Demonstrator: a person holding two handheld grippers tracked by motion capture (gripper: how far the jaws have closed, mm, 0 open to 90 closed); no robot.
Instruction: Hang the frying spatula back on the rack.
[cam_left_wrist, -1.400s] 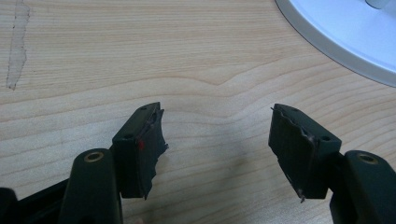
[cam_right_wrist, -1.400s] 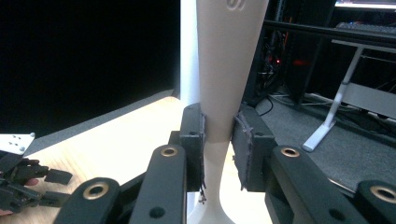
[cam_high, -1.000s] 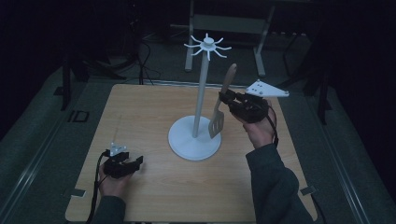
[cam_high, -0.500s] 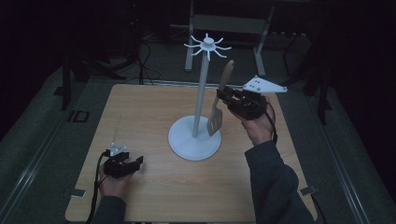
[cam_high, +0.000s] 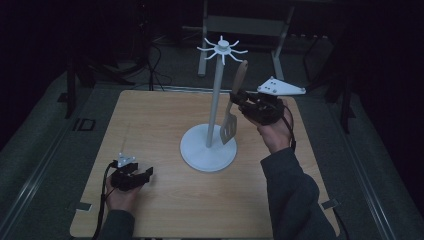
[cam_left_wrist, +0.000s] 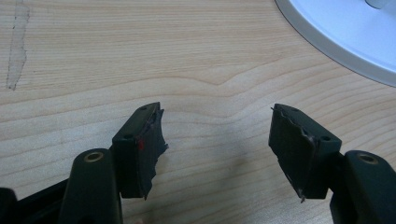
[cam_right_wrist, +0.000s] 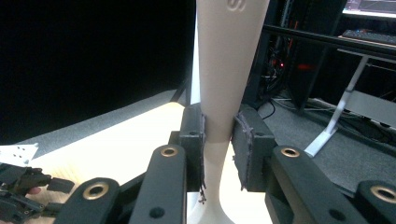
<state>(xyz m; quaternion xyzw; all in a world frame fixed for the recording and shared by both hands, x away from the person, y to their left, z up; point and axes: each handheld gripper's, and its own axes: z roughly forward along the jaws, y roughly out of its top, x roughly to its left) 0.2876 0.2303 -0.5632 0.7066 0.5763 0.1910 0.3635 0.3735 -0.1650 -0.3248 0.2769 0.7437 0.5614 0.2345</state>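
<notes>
A white stand (cam_high: 215, 102) with a round base and a ring of hooks (cam_high: 221, 48) at its top rises from the middle of the wooden table (cam_high: 150, 115). My right gripper (cam_high: 240, 100) is raised just right of the pole and is shut on the handle of a slotted spatula (cam_high: 229, 127), which hangs blade down over the base. In the right gripper view the pale handle (cam_right_wrist: 229, 56) runs up between the pads of that gripper (cam_right_wrist: 218, 135). My left gripper (cam_high: 145, 175) rests low at the table's front left, open and empty (cam_left_wrist: 217, 135).
The stand's base (cam_left_wrist: 350, 32) lies ahead and to the right of the left jaws. A pale scuff mark (cam_left_wrist: 16, 46) streaks the tabletop. Dark floor, cables (cam_high: 150, 60) and a metal frame (cam_high: 250, 25) lie behind the table.
The right gripper has carried the spatula slightly up and a little closer to the pole. The left gripper has stayed where it was.
</notes>
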